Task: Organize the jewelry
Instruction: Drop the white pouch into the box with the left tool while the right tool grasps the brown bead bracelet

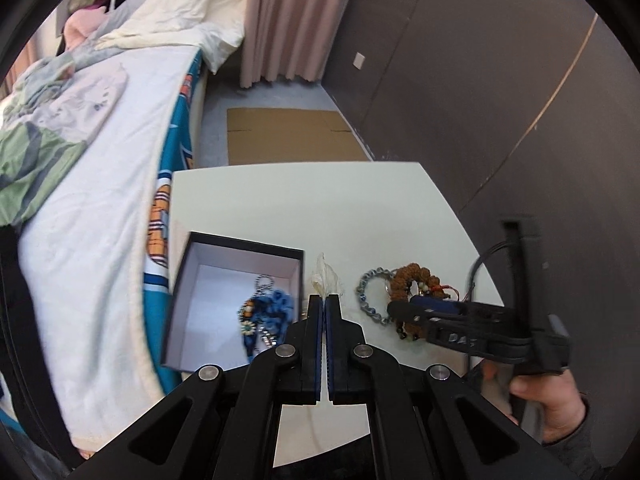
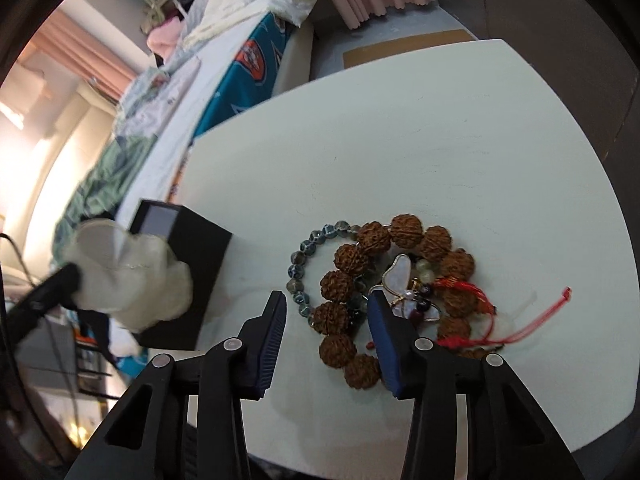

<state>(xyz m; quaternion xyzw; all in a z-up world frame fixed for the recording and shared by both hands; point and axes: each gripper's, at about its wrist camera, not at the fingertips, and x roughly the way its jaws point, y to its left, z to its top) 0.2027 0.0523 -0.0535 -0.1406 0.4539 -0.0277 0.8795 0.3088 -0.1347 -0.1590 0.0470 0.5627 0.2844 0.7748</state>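
My left gripper (image 1: 324, 298) is shut on a small translucent white pouch (image 1: 326, 276), held above the white table (image 1: 320, 200) just right of an open black box (image 1: 224, 252). The box holds a blue keychain-like piece (image 1: 276, 308). In the right wrist view the pouch (image 2: 128, 276) hangs in front of the box (image 2: 200, 264). My right gripper (image 2: 327, 297) is open over a jewelry pile, its jaws either side of the left arc of a brown knobbly bead bracelet (image 2: 404, 232). A blue-grey bead bracelet (image 2: 298, 270), a white butterfly pendant (image 2: 400, 276) and a red cord (image 2: 532, 320) lie with it.
A bed (image 1: 100, 200) with bedding runs along the table's left edge. Flat cardboard (image 1: 288, 136) lies on the floor beyond the table, with a pink curtain (image 1: 292, 20) behind and a dark wall (image 1: 500, 100) to the right. A person's hand (image 1: 548, 400) holds the right gripper.
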